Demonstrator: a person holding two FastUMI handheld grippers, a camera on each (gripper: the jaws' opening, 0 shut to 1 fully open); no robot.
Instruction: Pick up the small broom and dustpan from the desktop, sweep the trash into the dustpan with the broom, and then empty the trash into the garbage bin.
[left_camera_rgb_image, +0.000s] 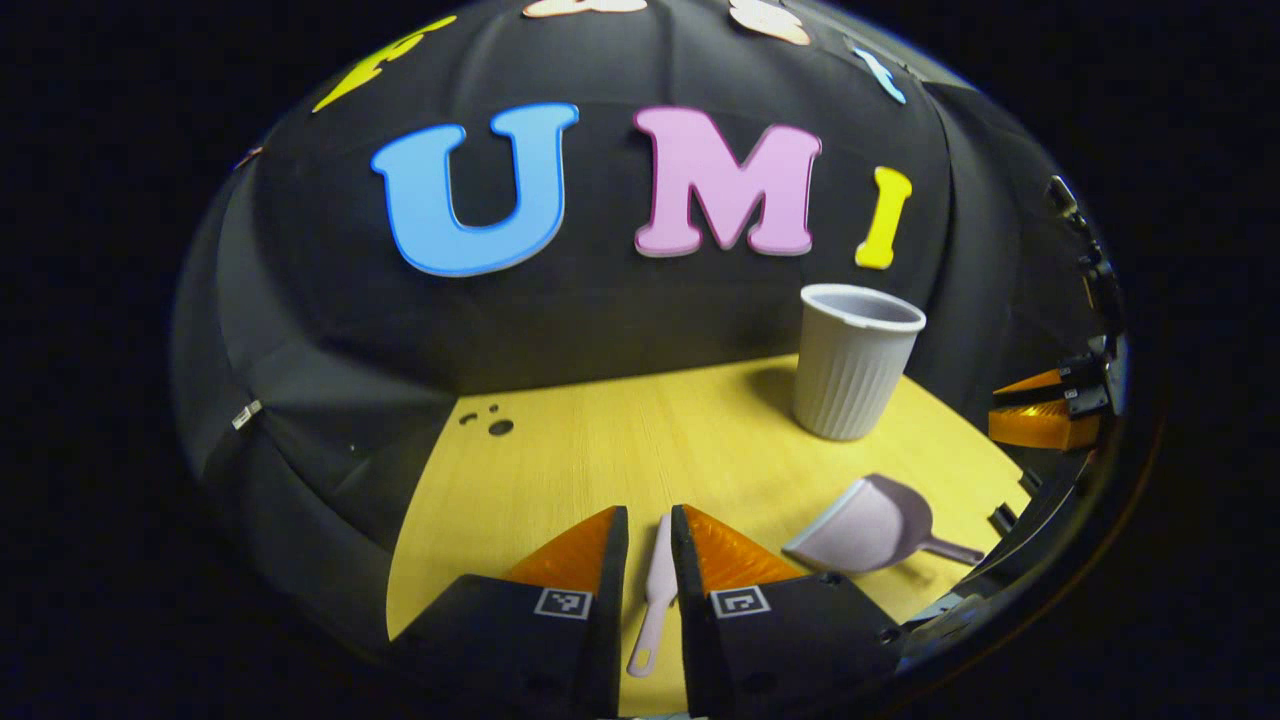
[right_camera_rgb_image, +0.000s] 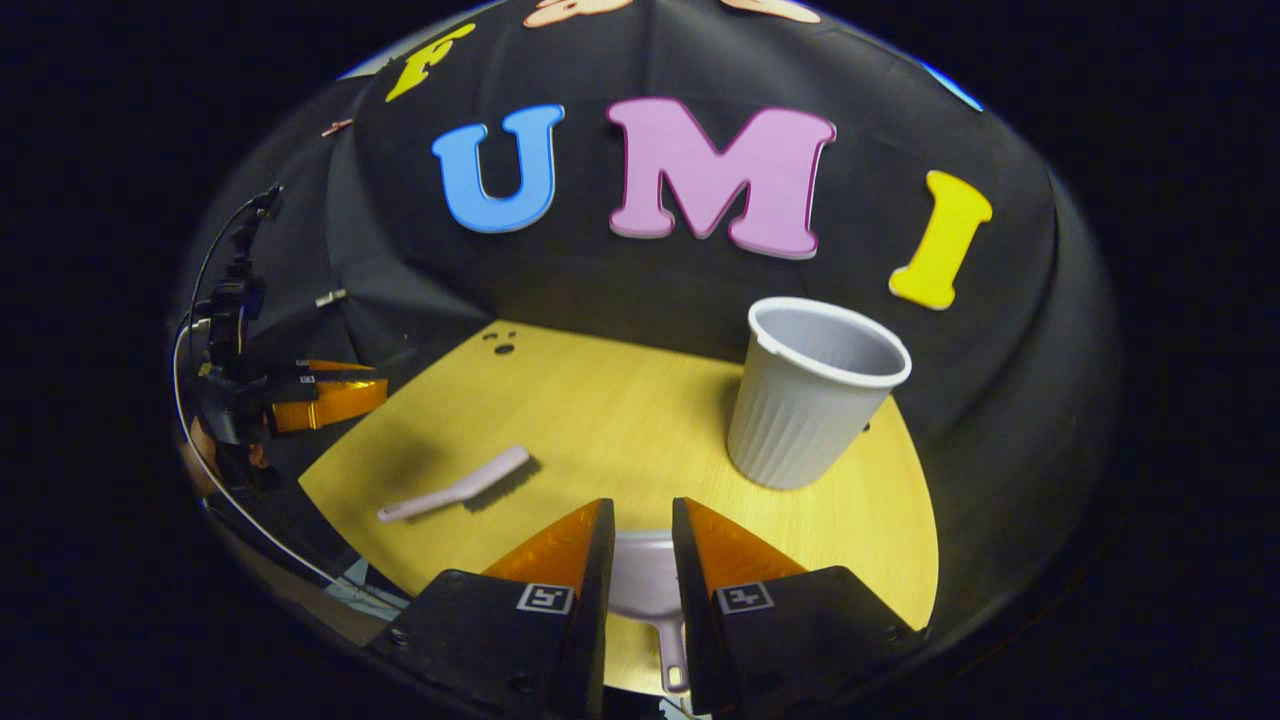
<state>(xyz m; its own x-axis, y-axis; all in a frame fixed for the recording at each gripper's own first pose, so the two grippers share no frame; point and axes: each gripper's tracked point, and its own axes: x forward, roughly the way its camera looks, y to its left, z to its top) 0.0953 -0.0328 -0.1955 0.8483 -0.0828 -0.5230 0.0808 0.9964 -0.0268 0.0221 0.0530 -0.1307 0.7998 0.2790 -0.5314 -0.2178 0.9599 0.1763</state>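
Broom (left_camera_rgb_image: 655, 590) and dustpan (right_camera_rgb_image: 645, 580) flat on desk (right_camera_rgb_image: 600, 410) near bin (right_camera_rgb_image: 810, 395), each between narrowly parted, non-gripping left gripper (left_camera_rgb_image: 650, 525) and right gripper (right_camera_rgb_image: 642, 520); likely light, rigid plastic, best held by handles.

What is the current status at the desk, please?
Left gripper open over pale pink broom. Right gripper open over pink dustpan. Neither gripped. Grey ribbed bin upright.
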